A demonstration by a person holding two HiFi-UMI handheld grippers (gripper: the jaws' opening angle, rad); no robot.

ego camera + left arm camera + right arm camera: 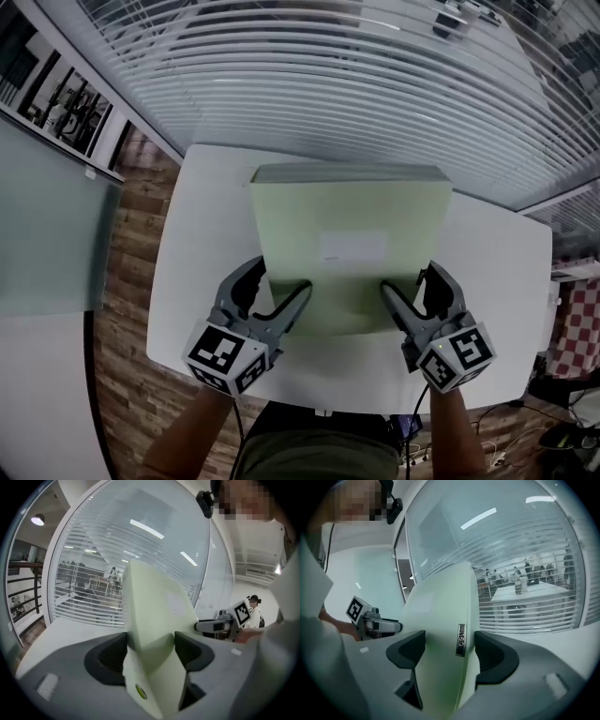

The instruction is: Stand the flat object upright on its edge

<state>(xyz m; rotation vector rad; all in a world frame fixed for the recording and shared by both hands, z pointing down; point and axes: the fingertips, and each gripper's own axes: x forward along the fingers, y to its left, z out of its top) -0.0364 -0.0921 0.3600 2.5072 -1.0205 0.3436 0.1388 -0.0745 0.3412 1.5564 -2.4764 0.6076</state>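
Over the white table (187,309) the pale green flat case (352,211) is held, its near edge clamped toward either corner by the left gripper (279,283) and the right gripper (410,281). It is judged stiff, light and smooth-skinned, so slipping is risked; holds clear of the small latch (461,640) are advised.

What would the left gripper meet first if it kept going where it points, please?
The pale green flat box, probably: the left gripper is shut on its edge.
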